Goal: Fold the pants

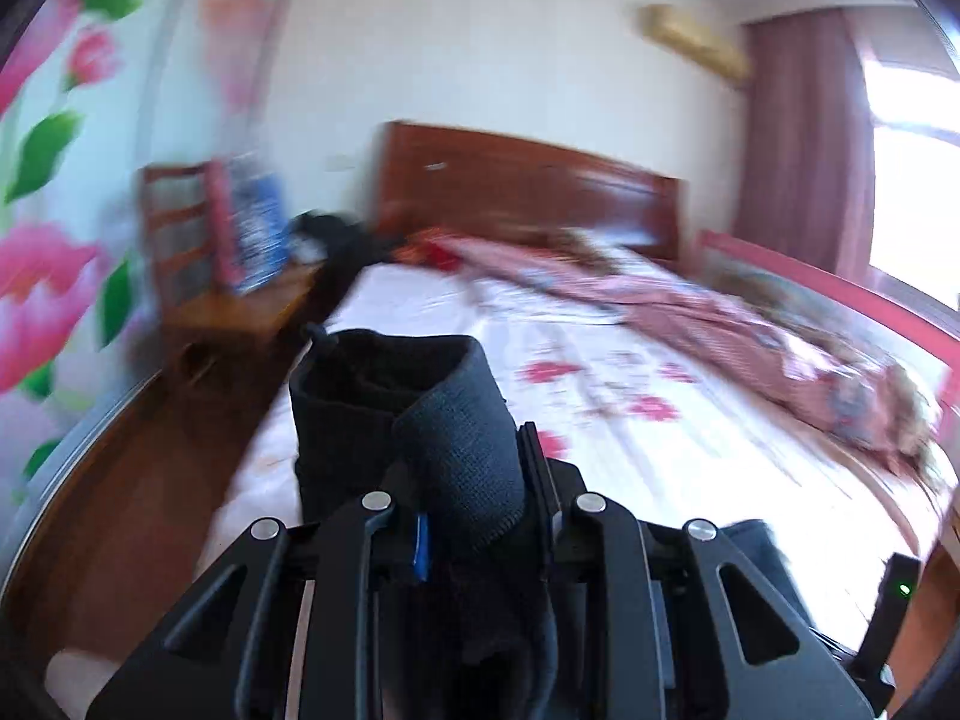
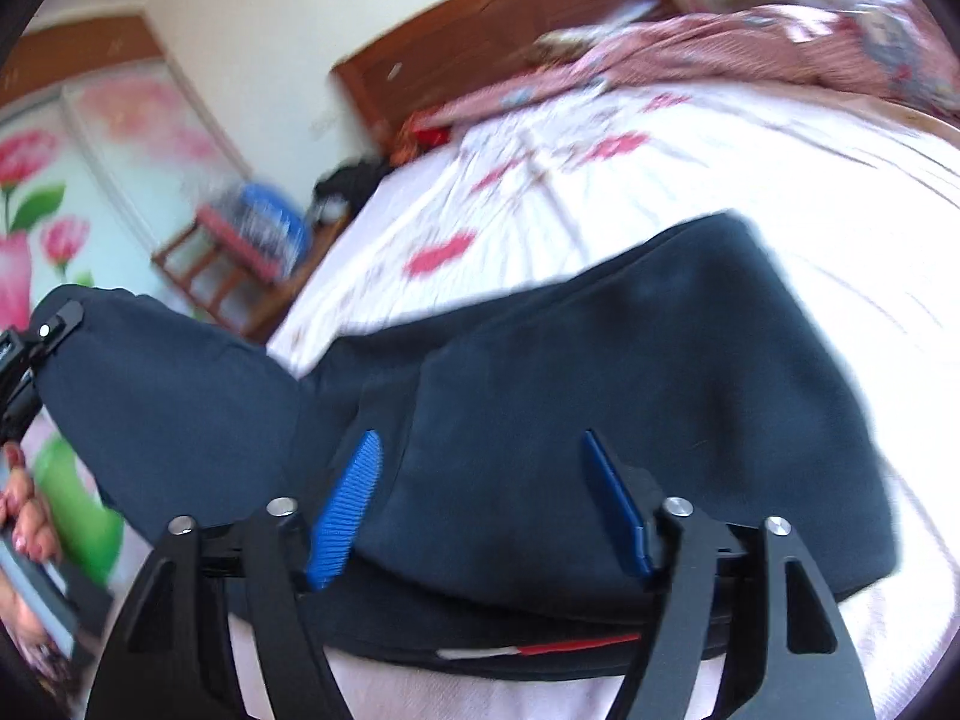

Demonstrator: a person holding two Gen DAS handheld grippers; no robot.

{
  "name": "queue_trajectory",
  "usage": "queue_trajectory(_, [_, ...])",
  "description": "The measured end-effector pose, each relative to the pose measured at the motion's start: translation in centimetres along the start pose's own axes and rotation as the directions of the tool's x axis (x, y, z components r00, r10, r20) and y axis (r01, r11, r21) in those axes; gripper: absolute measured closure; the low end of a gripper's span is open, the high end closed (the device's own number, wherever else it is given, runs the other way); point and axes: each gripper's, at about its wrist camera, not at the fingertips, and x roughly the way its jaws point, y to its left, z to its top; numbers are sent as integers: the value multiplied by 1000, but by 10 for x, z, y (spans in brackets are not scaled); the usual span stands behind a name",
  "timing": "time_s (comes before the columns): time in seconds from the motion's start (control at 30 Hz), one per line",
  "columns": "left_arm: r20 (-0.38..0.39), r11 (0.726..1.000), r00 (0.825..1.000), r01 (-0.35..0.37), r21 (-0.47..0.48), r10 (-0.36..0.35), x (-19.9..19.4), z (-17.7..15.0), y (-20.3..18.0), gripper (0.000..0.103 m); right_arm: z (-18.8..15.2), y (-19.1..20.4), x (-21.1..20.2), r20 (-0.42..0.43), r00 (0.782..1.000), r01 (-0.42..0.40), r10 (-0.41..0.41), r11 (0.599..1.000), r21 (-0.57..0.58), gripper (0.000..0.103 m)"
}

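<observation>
Pants mid-fold on the bed (image 2: 750, 192), cuff lifted at the left.
Left tool (image 1: 462, 450) is pinched on the ribbed cuff (image 1: 462, 456); the dark pants (image 2: 600, 390) run rightward beneath the right tool (image 2: 480, 498), whose jaws gape, gripping nothing.

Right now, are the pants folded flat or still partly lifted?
Partly lifted: the left gripper pinches a ribbed cuff of the pants raised above the bed.
</observation>
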Motion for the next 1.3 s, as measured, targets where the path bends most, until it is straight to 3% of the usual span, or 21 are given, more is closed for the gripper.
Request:
queue_trajectory(0.13, [-38, 987, 988, 154, 44, -152, 20, 1, -56, 80, 10, -28, -24, 91, 994, 51, -61, 993, 108, 34])
queue_trajectory(0.3, [-109, 961, 961, 263, 88, -254, 41, -13, -121, 81, 13, -65, -50, 170, 970, 128, -175, 959, 254, 34])
queue_trajectory(0.5, [-234, 934, 929, 325, 150, -286, 71, -51, -188, 82, 7, -105, -64, 178, 949, 161, -260, 886, 435, 33])
queue_trajectory(0.63, [-327, 915, 901, 357, 190, -284, 90, -84, -217, 83, 4, -115, -72, 193, 937, 173, -291, 866, 469, 33])
queue_trajectory(0.7, [-365, 893, 887, 383, 238, -284, 95, -100, -229, 87, 3, -119, -76, 196, 932, 181, -306, 858, 480, 33])
queue_trajectory(0.77, [-395, 870, 865, 425, 251, -309, 95, -108, -238, 89, 1, -120, -77, 193, 931, 184, -312, 852, 490, 33])
queue_trajectory(0.8, [-464, 830, 811, 502, 242, -356, 96, -116, -246, 88, 2, -122, -76, 191, 930, 185, -313, 851, 491, 33])
queue_trajectory(0.87, [-502, 795, 787, 539, 277, -358, 91, -125, -252, 88, 4, -121, -73, 188, 931, 190, -313, 855, 482, 33])
queue_trajectory(0.9, [-496, 776, 781, 561, 290, -379, 81, -128, -250, 78, 5, -119, -71, 188, 932, 191, -310, 861, 472, 34])
queue_trajectory(0.93, [-491, 767, 776, 574, 286, -397, 73, -128, -247, 60, 6, -118, -71, 189, 934, 189, -304, 867, 462, 34])
queue_trajectory(1.0, [-504, 749, 738, 618, 238, -449, 56, -126, -234, 48, 7, -113, -69, 193, 939, 177, -285, 881, 438, 34])
queue_trajectory(1.03, [-495, 749, 735, 624, 224, -464, 47, -123, -225, 44, 9, -110, -68, 199, 942, 165, -269, 891, 423, 34])
queue_trajectory(1.13, [-452, 773, 751, 607, 185, -481, 26, -109, -190, 40, 12, -98, -66, 213, 955, 116, -206, 921, 371, 34])
queue_trajectory(1.2, [-408, 810, 792, 558, 182, -454, 22, -100, -165, 35, 16, -88, -62, 207, 966, 80, -153, 942, 325, 34])
queue_trajectory(1.27, [-369, 864, 846, 470, 179, -384, 24, -91, -131, 34, 22, -72, -54, 162, 981, 61, -104, 967, 249, 34])
queue_trajectory(1.3, [-356, 882, 863, 438, 173, -359, 26, -89, -119, 34, 25, -65, -49, 130, 987, 66, -94, 976, 209, 34])
